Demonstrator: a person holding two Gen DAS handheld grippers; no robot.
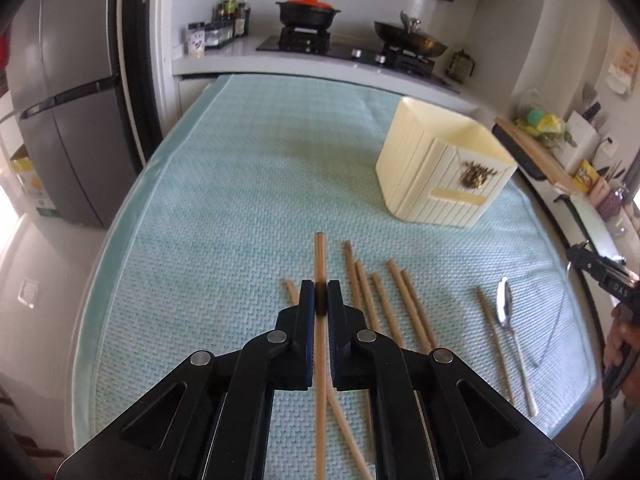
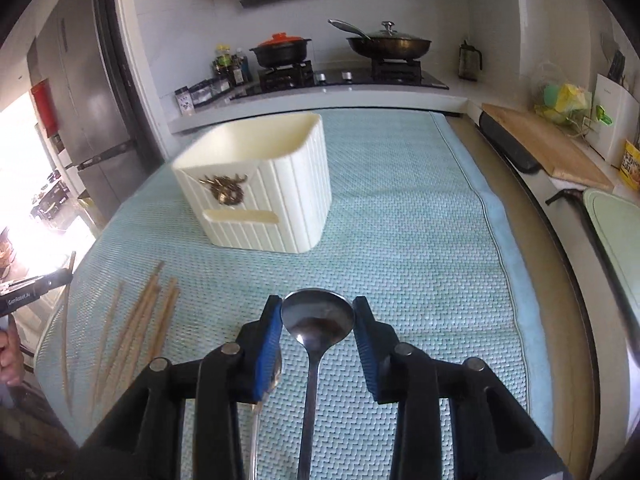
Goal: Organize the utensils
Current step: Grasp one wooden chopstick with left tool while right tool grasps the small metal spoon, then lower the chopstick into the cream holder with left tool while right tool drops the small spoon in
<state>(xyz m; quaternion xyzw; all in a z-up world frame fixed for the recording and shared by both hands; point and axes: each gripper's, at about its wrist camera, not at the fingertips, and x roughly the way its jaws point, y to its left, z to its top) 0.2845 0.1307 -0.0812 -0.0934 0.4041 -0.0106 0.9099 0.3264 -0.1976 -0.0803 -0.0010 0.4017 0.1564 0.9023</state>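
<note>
Chopstick (image 1: 320,264) pinched in left claw (image 1: 320,300) — spoon (image 2: 317,316) gripped between right claw (image 2: 318,320) pads.

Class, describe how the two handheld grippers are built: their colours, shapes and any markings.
Both are black plastic linkages with round silver pivot pins and blue finger pads. The left gripper and right gripper match. White lettering marks each body, and a thin cable trails from the right one.

White tiled walls (image 2: 180,20) are seen behind a grey counter (image 1: 248,58) carrying a black hob (image 2: 344,78). A grey fridge (image 1: 68,120) is placed left. Daylight is admitted from a bright opening (image 2: 24,184). The desk is covered by a teal mat (image 1: 224,184).
</note>
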